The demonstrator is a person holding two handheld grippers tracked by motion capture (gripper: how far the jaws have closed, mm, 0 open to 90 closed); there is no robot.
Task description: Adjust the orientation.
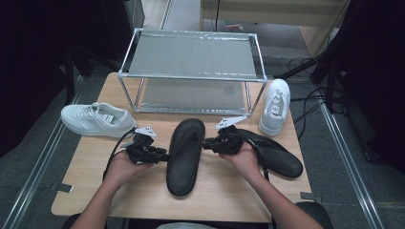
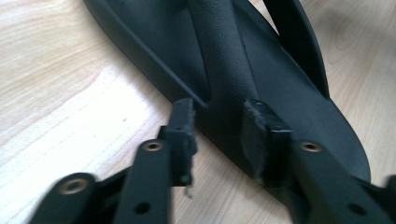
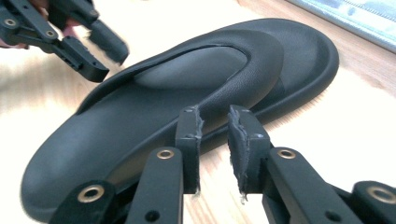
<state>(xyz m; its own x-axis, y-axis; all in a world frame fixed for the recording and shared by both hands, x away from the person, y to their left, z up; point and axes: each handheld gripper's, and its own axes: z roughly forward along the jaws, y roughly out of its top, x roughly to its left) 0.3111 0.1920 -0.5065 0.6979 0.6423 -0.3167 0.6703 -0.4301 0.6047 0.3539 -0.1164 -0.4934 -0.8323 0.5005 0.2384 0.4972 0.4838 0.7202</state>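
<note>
The left hand-held gripper (image 1: pixel 162 155) and right hand-held gripper (image 1: pixel 208 143) flanked the black sandal (image 1: pixel 185 153) on the tabletop (image 1: pixel 90 157), jaws released, pads gripping nothing.

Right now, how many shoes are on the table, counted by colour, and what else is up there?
Black sandals: 2, one in the middle and one at the right
White sneakers: 2, one at the left and one at the right
Metal-framed shelf racks: 1
Total: 5
</note>
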